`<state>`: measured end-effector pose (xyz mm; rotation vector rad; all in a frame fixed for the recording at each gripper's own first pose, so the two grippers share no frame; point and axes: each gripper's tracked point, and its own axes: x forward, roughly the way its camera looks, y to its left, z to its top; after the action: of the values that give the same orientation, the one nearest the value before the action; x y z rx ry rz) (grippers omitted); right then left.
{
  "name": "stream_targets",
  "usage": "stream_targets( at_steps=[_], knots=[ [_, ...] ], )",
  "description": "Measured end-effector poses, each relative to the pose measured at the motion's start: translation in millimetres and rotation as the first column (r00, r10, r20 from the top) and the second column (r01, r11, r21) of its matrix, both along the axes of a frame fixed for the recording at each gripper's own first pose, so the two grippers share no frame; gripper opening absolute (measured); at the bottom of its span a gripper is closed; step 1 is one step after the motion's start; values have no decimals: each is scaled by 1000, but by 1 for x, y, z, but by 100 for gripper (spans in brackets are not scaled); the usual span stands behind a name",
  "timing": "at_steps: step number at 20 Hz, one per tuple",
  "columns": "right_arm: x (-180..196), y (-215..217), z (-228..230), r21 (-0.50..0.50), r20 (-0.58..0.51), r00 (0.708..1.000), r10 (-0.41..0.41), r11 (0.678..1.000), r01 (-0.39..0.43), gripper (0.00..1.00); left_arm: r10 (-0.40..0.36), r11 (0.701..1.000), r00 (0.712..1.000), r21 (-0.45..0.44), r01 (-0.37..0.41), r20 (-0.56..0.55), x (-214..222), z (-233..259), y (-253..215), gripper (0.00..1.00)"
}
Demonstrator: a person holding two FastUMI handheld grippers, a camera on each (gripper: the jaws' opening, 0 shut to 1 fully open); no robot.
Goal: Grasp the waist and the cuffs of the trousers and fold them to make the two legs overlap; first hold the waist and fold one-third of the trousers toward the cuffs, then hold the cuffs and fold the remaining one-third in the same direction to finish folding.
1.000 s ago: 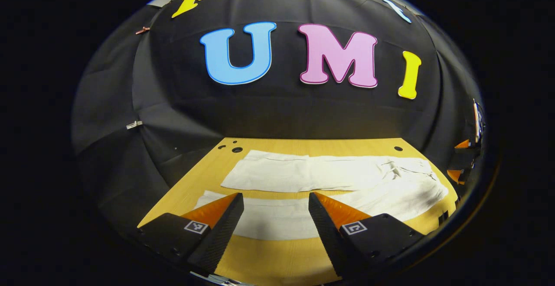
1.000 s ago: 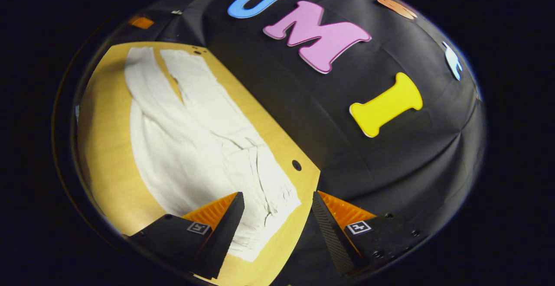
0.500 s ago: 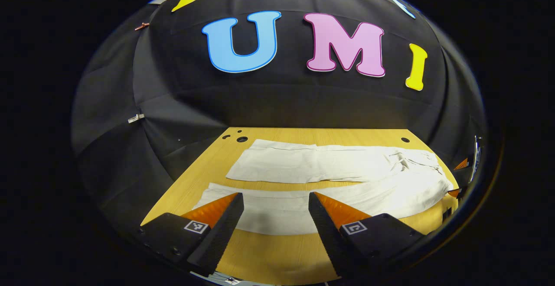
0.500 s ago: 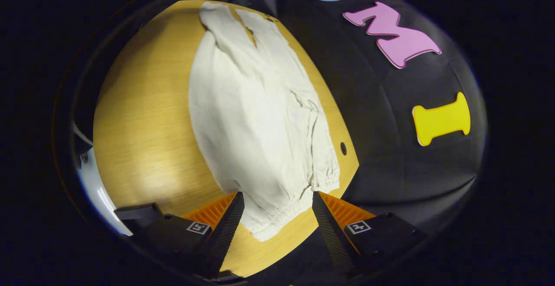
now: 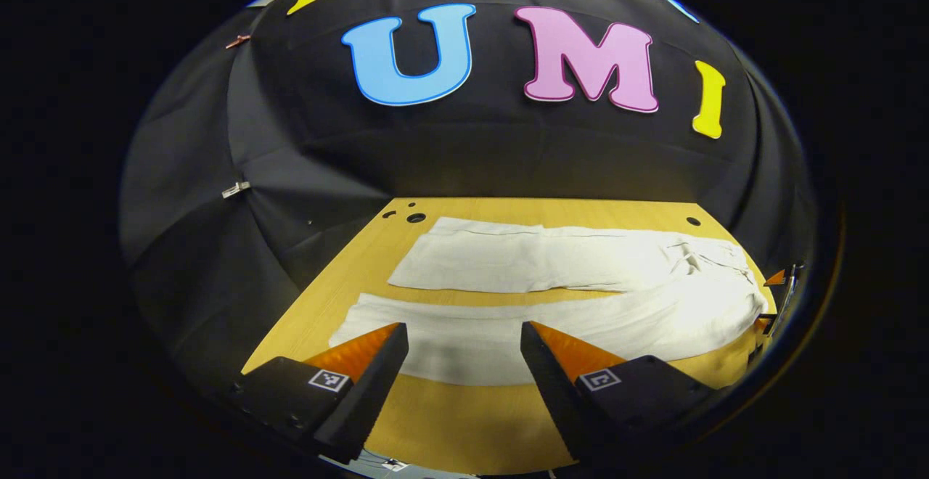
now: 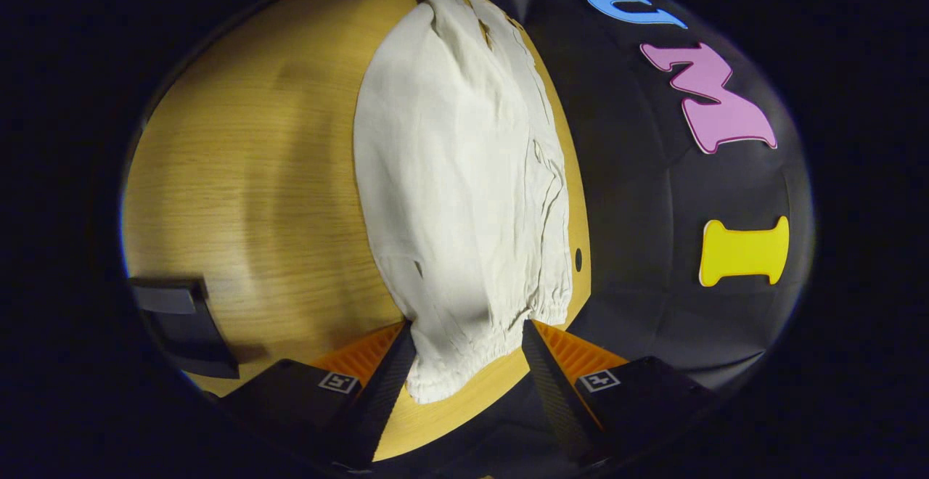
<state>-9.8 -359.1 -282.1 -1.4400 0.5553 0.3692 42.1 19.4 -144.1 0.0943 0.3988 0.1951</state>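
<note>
The white trousers (image 5: 580,297) lie spread flat on the wooden worktop (image 5: 464,421), the two legs side by side and slightly parted, not overlapped. In the left gripper view the cuffs point to the left and the waist sits at the right end, near the worktop's right edge; the far leg runs close to the far edge, the near leg curves across the middle.

In the right gripper view the trousers (image 6: 464,196) stretch away from the camera, with the gathered elastic waistband (image 6: 472,348) nearest. The right tool (image 6: 468,363) stands wide open with the waistband between its fingers; whether either finger touches the cloth is hard to tell, but it has no grip on it.

The left tool (image 5: 464,359) is also wide open and holds nothing, hovering by the near leg toward its cuff end, apparently just above the cloth.

A dark block (image 6: 181,323) shows at the worktop's near-left edge in the right gripper view.
</note>
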Motion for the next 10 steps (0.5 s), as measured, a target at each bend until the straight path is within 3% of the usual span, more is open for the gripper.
stream_targets(
  at_steps=[3,6,7,8,9,10],
  knots=[
    [10,-2,-3,-24,17,1000,-12,1000,13,92,35,993,998,115,-28,-61,-4,-26,32,97],
    [10,-4,-13,-5,-24,998,-50,999,50,80,34,970,991,242,-1,-129,-9,-51,60,97],
    [9,-3,-14,-2,-31,998,-48,999,48,65,34,964,988,264,7,-148,-11,-56,67,97],
    [4,-2,-20,6,-60,997,-51,999,52,62,36,962,986,272,9,-162,-14,-62,75,98],
    [1,-1,-23,7,-75,996,-49,999,49,46,43,964,984,266,5,-176,-15,-67,82,98],
    [1,0,-23,9,-79,996,-41,999,42,37,52,968,980,252,-2,-192,-18,-74,91,98]
  ],
)
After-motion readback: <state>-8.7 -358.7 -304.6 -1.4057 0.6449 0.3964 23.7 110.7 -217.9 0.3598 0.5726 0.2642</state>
